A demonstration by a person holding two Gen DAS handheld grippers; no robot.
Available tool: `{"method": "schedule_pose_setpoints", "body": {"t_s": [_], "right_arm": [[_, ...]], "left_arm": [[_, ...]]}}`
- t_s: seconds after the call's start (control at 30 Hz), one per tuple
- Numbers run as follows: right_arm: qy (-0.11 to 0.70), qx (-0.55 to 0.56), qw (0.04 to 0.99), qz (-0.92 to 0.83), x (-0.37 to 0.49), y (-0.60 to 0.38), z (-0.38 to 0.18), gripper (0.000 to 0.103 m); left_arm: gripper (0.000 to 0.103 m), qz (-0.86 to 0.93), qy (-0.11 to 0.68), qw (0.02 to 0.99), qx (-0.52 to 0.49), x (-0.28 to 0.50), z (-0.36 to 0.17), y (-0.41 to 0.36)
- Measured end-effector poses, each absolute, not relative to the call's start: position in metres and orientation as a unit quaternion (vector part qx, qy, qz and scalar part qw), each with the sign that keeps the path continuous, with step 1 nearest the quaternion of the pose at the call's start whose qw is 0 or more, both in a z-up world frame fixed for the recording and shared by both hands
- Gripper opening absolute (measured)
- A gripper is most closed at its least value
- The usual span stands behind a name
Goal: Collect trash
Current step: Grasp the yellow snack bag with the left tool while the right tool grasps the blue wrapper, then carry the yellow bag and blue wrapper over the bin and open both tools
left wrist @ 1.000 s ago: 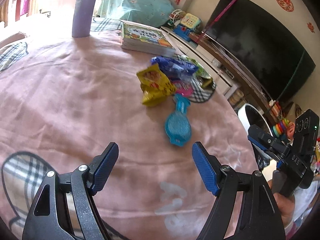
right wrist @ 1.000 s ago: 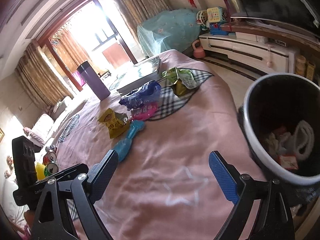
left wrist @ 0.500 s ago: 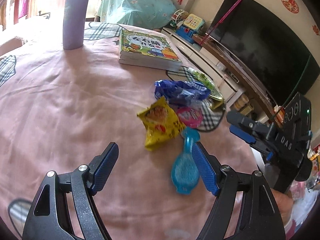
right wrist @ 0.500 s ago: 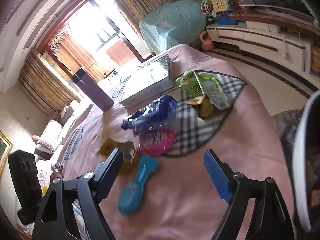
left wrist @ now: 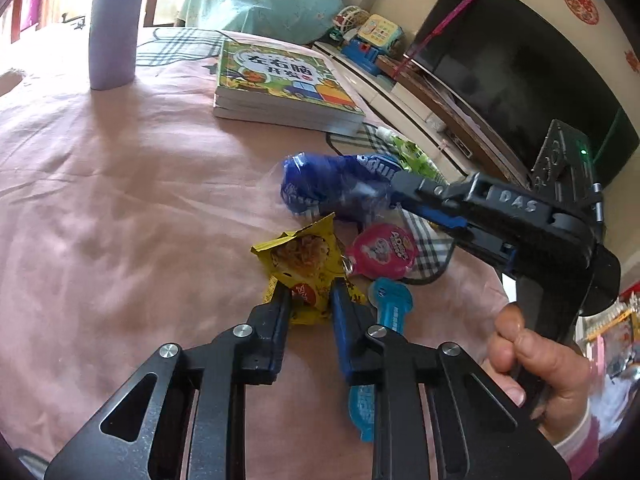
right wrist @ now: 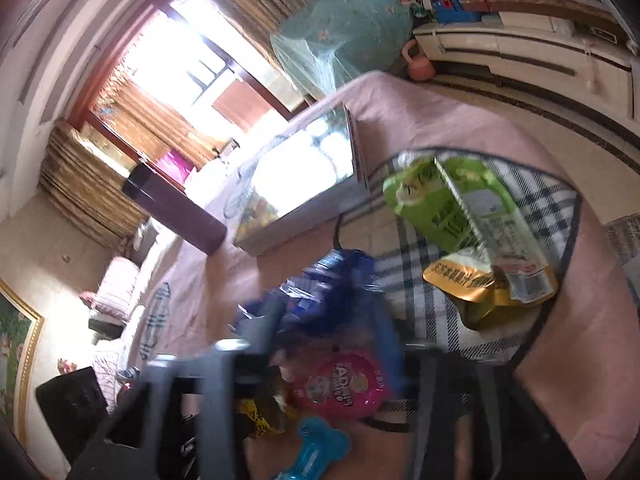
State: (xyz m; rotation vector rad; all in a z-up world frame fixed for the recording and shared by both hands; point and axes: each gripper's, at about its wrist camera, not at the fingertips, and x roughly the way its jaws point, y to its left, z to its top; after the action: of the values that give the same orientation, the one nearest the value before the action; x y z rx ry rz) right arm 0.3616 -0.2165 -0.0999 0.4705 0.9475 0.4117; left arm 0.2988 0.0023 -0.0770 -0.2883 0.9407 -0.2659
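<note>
Trash lies in a pile on the pink tablecloth. My left gripper is closing, and its pads press the lower end of a yellow snack wrapper. My right gripper comes in from the right with its jaws closing and its tips pinching a crumpled blue wrapper. The right wrist view is blurred. There the blue wrapper sits between the narrowing fingers of the right gripper. A pink round packet and a light blue bone-shaped packet lie beside them.
A green packet and a gold pouch rest on the checked patch further right. A stack of books and a purple flask stand behind. A person's hand holds the right gripper's handle at the table's right edge.
Both grippers moved forward to the wrapper pile and narrowed, the left onto the yellow wrapper, the right onto the blue one. The bin has left the right wrist view.
</note>
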Motion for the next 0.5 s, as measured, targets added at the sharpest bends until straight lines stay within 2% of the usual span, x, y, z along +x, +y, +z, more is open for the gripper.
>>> {"method": "schedule_pose_setpoints", "body": {"t_s": [0.03, 0.13, 0.5], "right_arm": [[0.449, 0.222, 0.843, 0.195, 0.361, -0.216, -0.100, 0.009], [0.436, 0.216, 0.852, 0.195, 0.346, -0.220, -0.093, 0.000], [0.384, 0.206, 0.875, 0.211, 0.286, -0.246, -0.050, 0.000]], "left_arm": [[0.017, -0.126, 0.446, 0.876, -0.135, 0.297, -0.076, 0.002], [0.015, -0.119, 0.439, 0.880, -0.134, 0.287, -0.071, 0.005], [0.014, -0.106, 0.412, 0.894, -0.141, 0.241, -0.050, 0.023]]}}
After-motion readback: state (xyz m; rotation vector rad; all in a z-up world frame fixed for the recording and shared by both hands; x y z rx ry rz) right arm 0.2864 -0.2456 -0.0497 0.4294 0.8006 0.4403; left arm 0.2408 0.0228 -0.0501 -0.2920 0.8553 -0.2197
